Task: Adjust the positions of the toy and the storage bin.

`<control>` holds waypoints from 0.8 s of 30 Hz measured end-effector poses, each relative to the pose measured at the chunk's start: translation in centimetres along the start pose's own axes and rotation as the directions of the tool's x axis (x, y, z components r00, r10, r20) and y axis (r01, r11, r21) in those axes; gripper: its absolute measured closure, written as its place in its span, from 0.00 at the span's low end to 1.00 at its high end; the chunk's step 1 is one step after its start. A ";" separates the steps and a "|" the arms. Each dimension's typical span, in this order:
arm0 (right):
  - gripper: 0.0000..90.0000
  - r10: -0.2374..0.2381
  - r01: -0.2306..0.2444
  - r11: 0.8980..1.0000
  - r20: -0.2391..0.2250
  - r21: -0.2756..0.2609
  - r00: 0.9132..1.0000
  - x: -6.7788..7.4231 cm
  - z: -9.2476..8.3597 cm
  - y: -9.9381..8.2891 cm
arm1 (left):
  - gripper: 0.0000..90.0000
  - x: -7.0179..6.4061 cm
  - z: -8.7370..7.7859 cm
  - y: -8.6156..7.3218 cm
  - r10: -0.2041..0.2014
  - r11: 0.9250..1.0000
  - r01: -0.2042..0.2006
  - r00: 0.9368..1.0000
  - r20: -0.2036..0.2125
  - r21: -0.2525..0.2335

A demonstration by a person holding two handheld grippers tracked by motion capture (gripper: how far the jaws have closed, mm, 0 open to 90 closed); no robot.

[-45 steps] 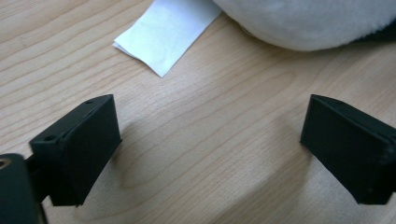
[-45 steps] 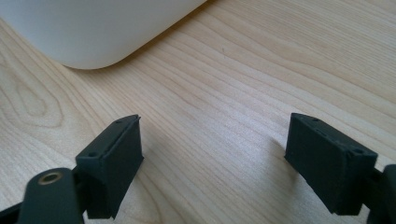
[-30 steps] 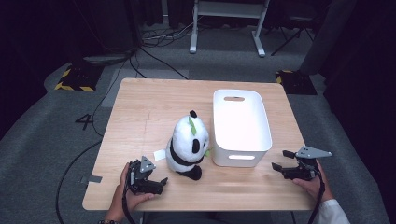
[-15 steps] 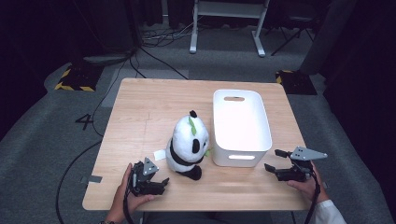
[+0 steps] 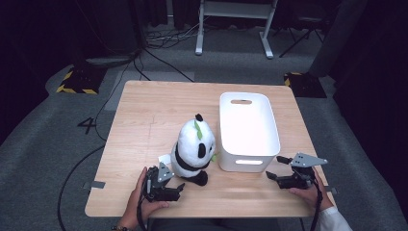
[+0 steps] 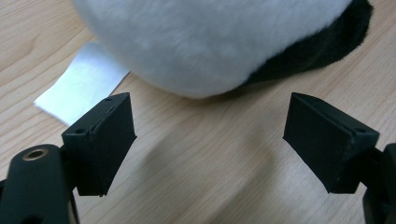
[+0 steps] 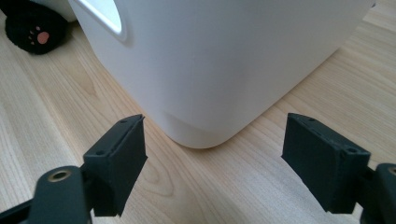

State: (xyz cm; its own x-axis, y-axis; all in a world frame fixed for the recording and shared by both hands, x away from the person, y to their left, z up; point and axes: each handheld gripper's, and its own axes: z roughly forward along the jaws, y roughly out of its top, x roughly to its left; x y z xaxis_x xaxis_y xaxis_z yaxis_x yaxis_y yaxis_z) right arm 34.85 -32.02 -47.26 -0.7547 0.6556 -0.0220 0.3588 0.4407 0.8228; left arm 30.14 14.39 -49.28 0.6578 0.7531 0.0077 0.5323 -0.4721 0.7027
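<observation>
Now the left gripper [image 5: 179, 186] is nearing the panda [image 5: 193, 149] just ahead, jaws apart and empty after partly closing; next, straddling its body. The right gripper [image 5: 273, 176] is waiting, jaws wide and empty, facing the bin [image 5: 248, 163].

The panda [image 5: 193, 150] sits just left of the bin [image 5: 248, 130]; my left gripper [image 5: 174, 188] is before the panda, my right gripper [image 5: 273, 176] before the bin's right corner.
</observation>
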 end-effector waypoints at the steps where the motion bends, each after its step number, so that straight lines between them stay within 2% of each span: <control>1: 0.24 -0.001 0.001 1.000 -0.001 0.001 1.000 0.0 0.0 0.0 | 0.18 -0.4 0.3 0.2 0.008 1.000 -0.008 1.000 -0.003 -0.001; 6: 0.25 0.001 -0.001 1.000 0.004 0.009 1.000 -0.2 0.2 -0.3 | 0.18 -0.7 0.8 0.7 0.010 1.000 -0.010 1.000 -0.013 0.002; 7: 0.25 0.006 -0.006 1.000 0.009 0.014 1.000 -0.4 0.2 -0.4 | 0.18 -0.8 1.1 0.9 0.013 1.000 -0.013 1.000 -0.028 0.006; 24: 0.25 0.021 -0.023 0.999 0.042 0.046 0.999 -1.9 0.1 -1.6 | 0.17 0.0 2.7 2.2 -0.011 1.000 0.011 1.000 -0.023 -0.001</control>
State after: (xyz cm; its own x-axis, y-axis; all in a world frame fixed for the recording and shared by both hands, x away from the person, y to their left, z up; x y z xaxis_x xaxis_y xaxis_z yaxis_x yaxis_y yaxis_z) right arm 35.79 -33.93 -48.56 -0.7236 0.6896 -0.0288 0.4008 0.4538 0.7959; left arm 32.77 12.11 -49.64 0.6395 0.7686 0.0158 0.5393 -0.4631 0.7034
